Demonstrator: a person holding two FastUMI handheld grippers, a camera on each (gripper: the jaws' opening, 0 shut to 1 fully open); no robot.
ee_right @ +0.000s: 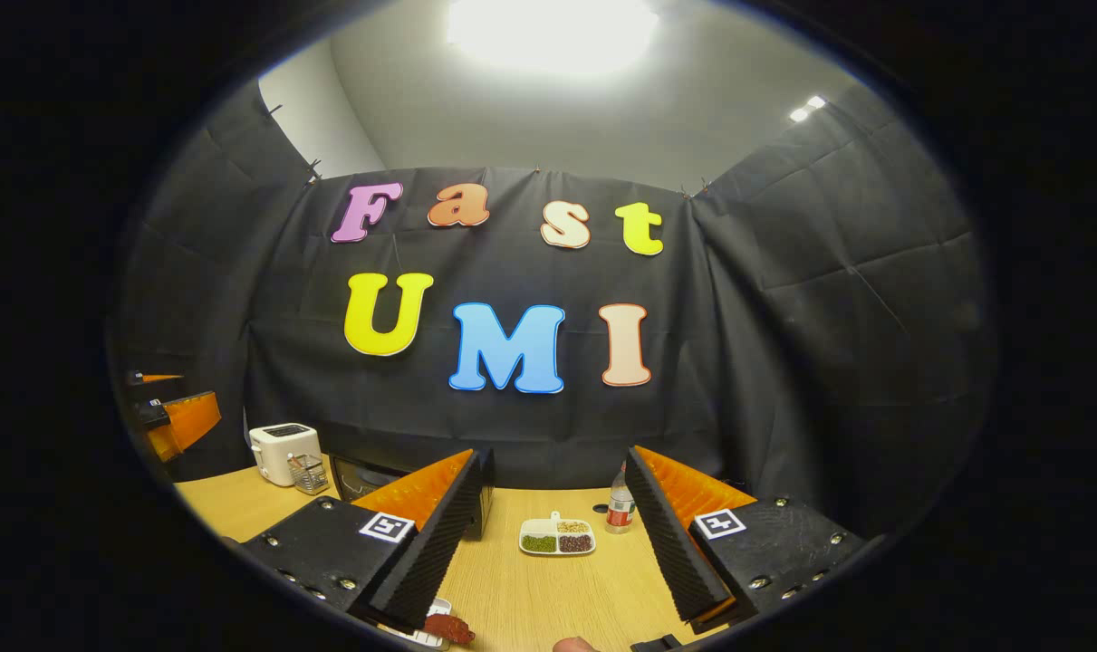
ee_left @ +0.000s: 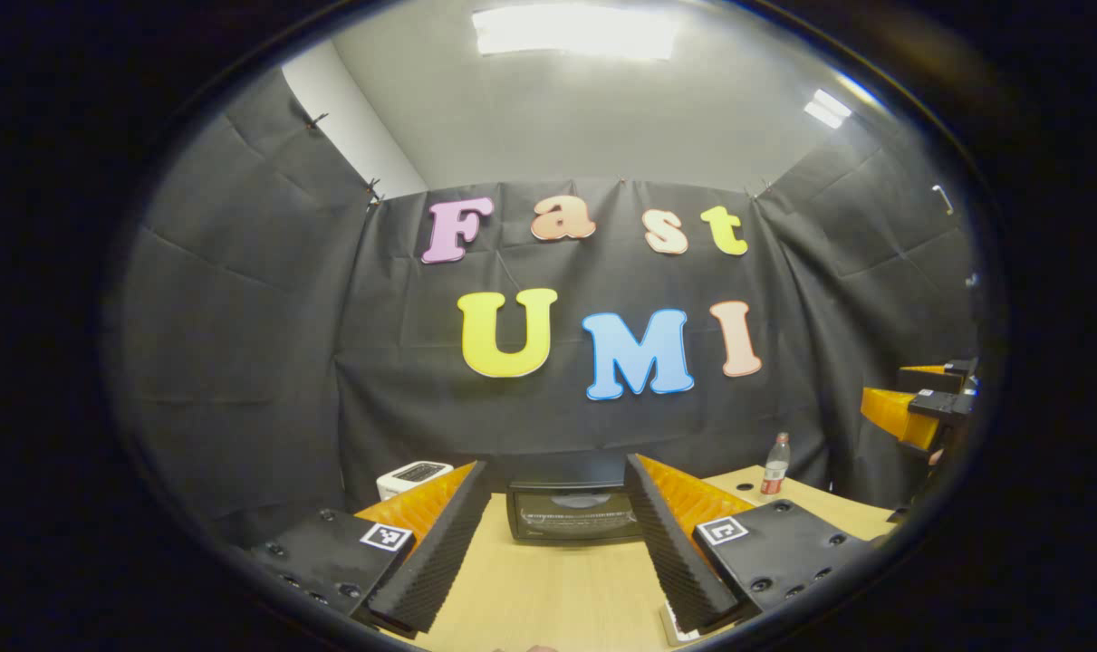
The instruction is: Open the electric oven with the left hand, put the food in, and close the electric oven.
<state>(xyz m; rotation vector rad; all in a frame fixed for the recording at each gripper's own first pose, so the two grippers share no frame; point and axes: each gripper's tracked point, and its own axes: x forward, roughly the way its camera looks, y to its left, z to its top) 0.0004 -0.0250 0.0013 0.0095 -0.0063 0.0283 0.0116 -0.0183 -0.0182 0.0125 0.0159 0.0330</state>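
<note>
The black electric oven (ee_left: 571, 512) stands at the back of the wooden table (ee_left: 548, 589), its glass door shut. My left gripper (ee_left: 557, 471) is open and faces it head-on from a short way off, with nothing between its fingers. In the right gripper view the oven (ee_right: 367, 475) is partly hidden behind my finger. My right gripper (ee_right: 555, 462) hangs open and empty above the table. A reddish-brown piece of food (ee_right: 447, 627) lies on a white plate at the bottom edge, under that gripper's left finger.
A white toaster (ee_right: 285, 451) with a small wire basket beside it stands left of the oven. A white divided dish of beans (ee_right: 557, 536) and a small bottle (ee_right: 618, 507) sit mid-table. The other gripper (ee_left: 919, 407) shows at the far right.
</note>
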